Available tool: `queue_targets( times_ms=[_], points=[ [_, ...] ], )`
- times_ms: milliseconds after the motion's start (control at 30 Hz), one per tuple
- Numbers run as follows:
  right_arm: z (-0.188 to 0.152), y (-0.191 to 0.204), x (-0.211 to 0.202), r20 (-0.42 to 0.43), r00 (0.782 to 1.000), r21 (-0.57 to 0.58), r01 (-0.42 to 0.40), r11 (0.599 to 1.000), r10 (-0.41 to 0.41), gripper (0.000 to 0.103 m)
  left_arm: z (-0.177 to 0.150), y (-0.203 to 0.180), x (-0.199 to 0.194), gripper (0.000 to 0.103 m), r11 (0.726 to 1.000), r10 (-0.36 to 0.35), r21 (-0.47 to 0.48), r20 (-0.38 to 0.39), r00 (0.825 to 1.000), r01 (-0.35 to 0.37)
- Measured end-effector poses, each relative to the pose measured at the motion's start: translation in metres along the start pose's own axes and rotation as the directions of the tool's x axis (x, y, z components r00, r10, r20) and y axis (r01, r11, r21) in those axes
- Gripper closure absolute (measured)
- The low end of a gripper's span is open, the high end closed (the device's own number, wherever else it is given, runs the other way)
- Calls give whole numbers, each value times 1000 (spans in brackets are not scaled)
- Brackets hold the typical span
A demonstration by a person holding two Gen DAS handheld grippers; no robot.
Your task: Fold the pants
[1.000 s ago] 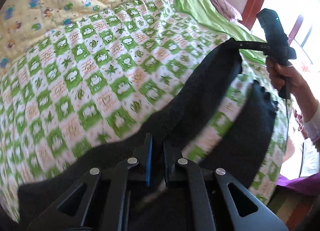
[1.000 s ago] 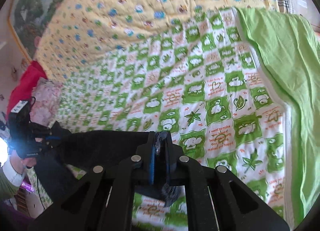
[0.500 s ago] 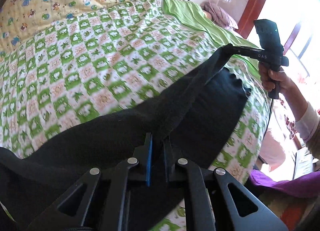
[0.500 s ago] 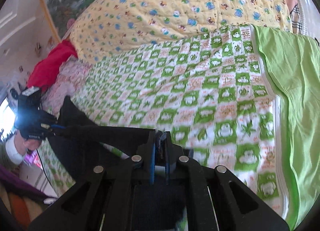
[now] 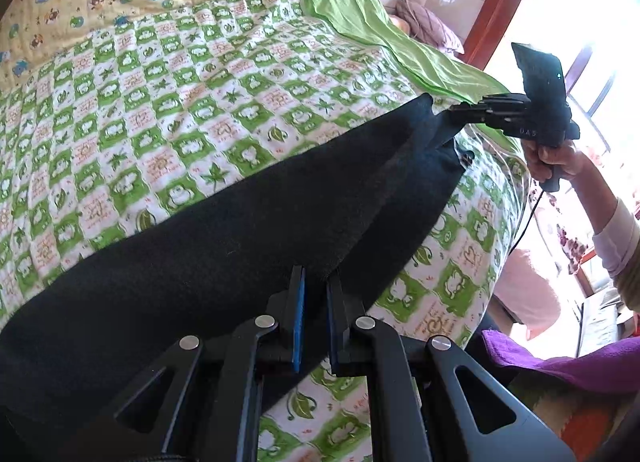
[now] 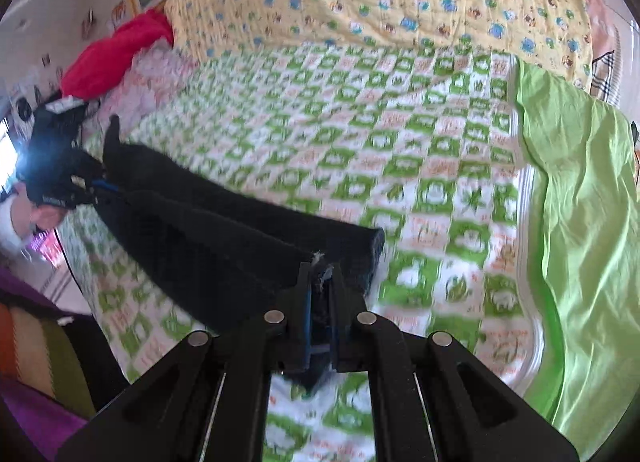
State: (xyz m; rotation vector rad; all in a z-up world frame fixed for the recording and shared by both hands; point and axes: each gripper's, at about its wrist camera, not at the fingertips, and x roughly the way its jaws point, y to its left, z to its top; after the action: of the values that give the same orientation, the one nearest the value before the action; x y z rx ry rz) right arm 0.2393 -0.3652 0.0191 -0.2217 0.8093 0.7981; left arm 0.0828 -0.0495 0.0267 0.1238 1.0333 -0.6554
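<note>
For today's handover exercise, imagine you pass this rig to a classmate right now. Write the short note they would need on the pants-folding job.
Left gripper: shut on one end of the black pants.
Right gripper: shut on the opposite end; a white tag shows at its tips.
Pants: stretched lengthwise between both grippers, over the near edge of the green checked quilt; two layers show, one partly over the other.
Done: both ends gripped, fabric pulled taut.
Left: lay the pants flat on the quilt, then probably bring one end over the other and release.
</note>
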Motion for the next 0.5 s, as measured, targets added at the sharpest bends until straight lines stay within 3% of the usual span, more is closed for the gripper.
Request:
queue_targets(
  times_ms=[500],
  points=[
    [-32,2,11,-96,992,1,86,996,-85,95,-22,-8,24,92,999,-40,-32,-33,999,39]
  ],
)
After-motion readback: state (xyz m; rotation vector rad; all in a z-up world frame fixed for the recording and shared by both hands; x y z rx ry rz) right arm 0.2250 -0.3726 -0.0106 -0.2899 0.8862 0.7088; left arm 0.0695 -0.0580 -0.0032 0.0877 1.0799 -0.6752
